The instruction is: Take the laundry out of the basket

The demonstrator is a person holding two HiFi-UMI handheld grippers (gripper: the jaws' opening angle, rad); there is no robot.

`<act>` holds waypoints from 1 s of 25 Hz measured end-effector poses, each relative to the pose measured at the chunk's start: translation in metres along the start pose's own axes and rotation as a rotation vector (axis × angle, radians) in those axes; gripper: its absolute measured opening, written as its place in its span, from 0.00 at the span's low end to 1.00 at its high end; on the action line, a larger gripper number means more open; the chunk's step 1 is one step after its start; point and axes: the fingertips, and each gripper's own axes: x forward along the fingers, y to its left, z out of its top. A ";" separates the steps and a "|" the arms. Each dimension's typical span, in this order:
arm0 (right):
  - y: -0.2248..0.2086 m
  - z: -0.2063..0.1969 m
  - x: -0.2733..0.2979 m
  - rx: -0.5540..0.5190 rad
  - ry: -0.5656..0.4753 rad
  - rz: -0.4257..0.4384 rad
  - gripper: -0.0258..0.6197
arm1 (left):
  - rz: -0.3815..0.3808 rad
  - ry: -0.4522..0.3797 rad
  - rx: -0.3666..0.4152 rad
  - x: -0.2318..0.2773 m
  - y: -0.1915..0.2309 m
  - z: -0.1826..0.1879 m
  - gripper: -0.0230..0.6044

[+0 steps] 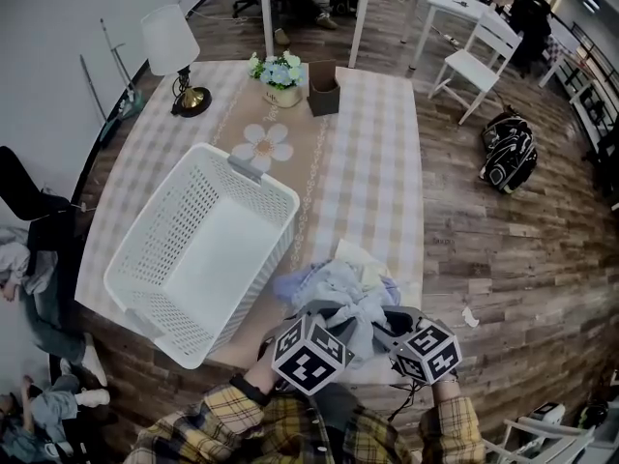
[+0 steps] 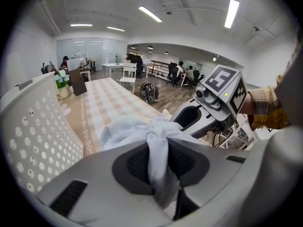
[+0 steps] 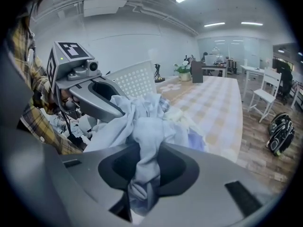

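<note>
While the white basket stands at the left of the checked table with its open top turned up, the laundry is seen outside it, heaped at the table's near edge just to the right of the basket's wall. Beyond the basket, a lamp is set at the far left corner. A flower-shaped mat lies just past the basket's far rim, and a pot of flowers and a brown box are placed side by side at the far edge. At the near side of the heap, the left gripper is clenched on a twisted fold of pale blue cloth, which is pinched between its jaws and runs forward into the pile. Just to its right, the right gripper is likewise closed on a bunched fold of pale cloth, drawn down between its jaws. The two folds appear to belong to one garment, though this cannot be settled from the crumpled heap. Both grippers are held close together, almost side by side, by arms in plaid sleeves. Farther right, off the table, a white chair and a black backpack are seen on the wooden floor.
</note>
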 end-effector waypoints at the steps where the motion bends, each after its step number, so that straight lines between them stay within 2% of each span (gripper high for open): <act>1: 0.000 0.002 -0.003 0.001 0.004 -0.003 0.24 | 0.003 -0.006 0.002 -0.003 0.001 0.002 0.24; 5: -0.003 0.012 -0.022 -0.014 0.003 -0.033 0.29 | 0.006 -0.030 0.019 -0.019 0.005 0.011 0.32; 10: -0.002 0.034 -0.060 -0.019 -0.068 -0.063 0.32 | 0.004 -0.081 0.035 -0.049 0.006 0.027 0.35; 14: 0.006 0.068 -0.091 0.032 -0.229 -0.055 0.32 | -0.001 -0.229 -0.035 -0.087 0.013 0.051 0.35; 17: 0.010 0.102 -0.117 0.083 -0.376 -0.059 0.32 | 0.004 -0.344 -0.042 -0.115 0.015 0.077 0.34; 20: 0.020 0.132 -0.132 0.104 -0.498 -0.051 0.22 | 0.023 -0.448 -0.038 -0.135 0.015 0.100 0.32; 21: 0.023 0.140 -0.136 0.104 -0.532 -0.051 0.22 | 0.028 -0.482 -0.043 -0.141 0.014 0.106 0.31; 23: 0.030 0.156 -0.144 0.095 -0.591 -0.057 0.18 | 0.033 -0.545 -0.065 -0.152 0.012 0.117 0.19; 25: 0.037 0.169 -0.150 0.084 -0.635 -0.057 0.14 | 0.029 -0.598 -0.096 -0.161 0.009 0.125 0.15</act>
